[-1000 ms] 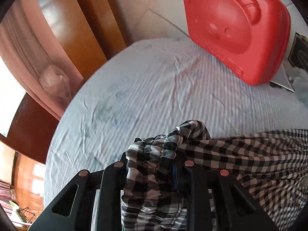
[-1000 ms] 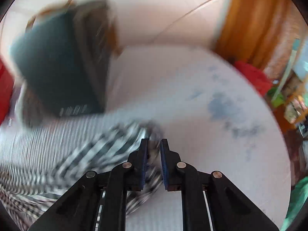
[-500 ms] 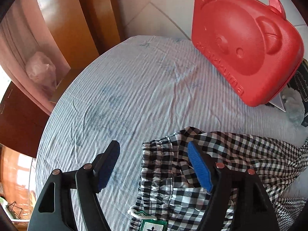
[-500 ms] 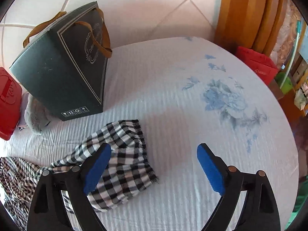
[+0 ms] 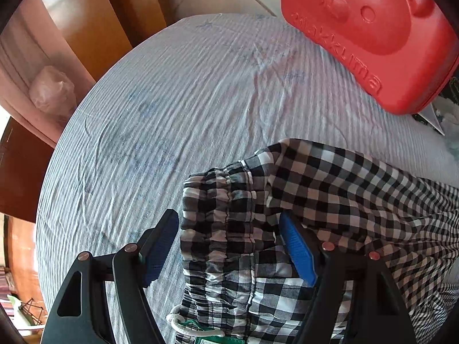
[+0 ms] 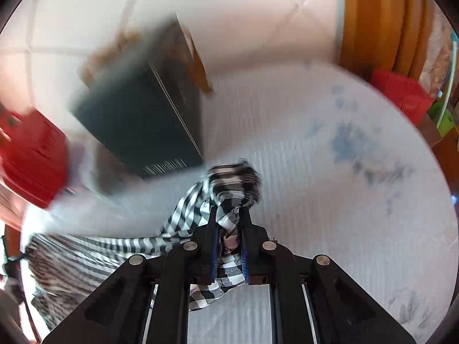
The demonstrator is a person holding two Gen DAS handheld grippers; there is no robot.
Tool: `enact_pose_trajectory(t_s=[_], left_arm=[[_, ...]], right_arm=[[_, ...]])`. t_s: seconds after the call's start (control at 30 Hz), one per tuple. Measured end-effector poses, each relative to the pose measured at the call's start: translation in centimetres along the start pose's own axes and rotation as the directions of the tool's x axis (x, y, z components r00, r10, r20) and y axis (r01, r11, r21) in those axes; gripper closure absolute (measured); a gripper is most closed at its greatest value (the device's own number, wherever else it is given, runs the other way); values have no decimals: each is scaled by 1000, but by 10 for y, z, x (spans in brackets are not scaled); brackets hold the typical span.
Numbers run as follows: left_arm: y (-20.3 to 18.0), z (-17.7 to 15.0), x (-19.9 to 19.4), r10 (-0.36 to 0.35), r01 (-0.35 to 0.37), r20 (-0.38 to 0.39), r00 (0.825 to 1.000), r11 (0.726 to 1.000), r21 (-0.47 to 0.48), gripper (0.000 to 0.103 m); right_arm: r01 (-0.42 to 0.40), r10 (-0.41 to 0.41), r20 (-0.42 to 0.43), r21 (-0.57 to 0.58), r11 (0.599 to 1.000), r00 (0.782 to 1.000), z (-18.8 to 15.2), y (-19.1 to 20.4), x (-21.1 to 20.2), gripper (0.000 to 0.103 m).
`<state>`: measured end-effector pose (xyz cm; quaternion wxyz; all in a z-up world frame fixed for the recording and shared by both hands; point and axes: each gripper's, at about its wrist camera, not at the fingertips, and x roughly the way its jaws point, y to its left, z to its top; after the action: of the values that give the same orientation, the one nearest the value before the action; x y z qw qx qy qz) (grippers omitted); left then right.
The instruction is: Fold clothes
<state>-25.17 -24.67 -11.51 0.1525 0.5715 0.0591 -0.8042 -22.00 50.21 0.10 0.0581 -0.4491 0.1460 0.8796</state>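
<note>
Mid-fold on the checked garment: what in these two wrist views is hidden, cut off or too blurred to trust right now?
- Right wrist view: motion blur smears the dark bag and checked garment, so its lie is unclear.
- Right gripper: jaws hide how much cloth is pinched.
- Left wrist view: the garment's lower part and green label are cut by the frame edge.
- Red case: top cropped.
- Left gripper: open; fabric under its fingers hidden.

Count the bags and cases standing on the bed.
2. A red case stands at the far edge of the bed, and a dark paper bag stands right beside it. Others may lie outside the views.
</note>
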Motion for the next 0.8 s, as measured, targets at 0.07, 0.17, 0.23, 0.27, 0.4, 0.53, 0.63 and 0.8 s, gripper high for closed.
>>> enact_pose_trajectory(t_s=[0.07, 0.17, 0.23, 0.27, 0.4, 0.53, 0.63, 0.8], left_arm=[[0, -2, 4, -5, 5, -7, 1000, 1000, -4, 29], [1, -4, 11, -13, 13, -19, 1000, 1000, -13, 29], [1, -5, 14, -15, 15, -25, 1000, 1000, -15, 29], [1, -5, 13, -19, 19, -21, 1000, 1000, -14, 29], [2, -1, -2, -34, 34, 16, 999, 999, 6, 29], [7, 7, -21, -57, 55, 60, 997, 998, 31, 29], [14, 9, -27, -79, 77, 63, 995, 996, 41, 29], [14, 12, -11, -71, 69, 31, 997, 996, 62, 29]], right_arm=[[41, -41, 80, -7, 999, 996, -3, -5, -41, 77], [222, -223, 16, 24, 975, 975, -16, -31, -40, 2], [303, -300, -52, 55, 952, 953, -29, -53, -27, 6], [282, -277, -66, 82, 956, 959, -35, -59, -23, 11], [228, -218, -113, 85, 970, 969, -45, -61, -3, 15], [199, -187, -166, 57, 978, 968, -56, -53, 17, 15], [176, -163, -205, 51, 983, 965, -60, -53, 33, 12], [157, -141, -237, 50, 986, 961, -64, -51, 53, 5]])
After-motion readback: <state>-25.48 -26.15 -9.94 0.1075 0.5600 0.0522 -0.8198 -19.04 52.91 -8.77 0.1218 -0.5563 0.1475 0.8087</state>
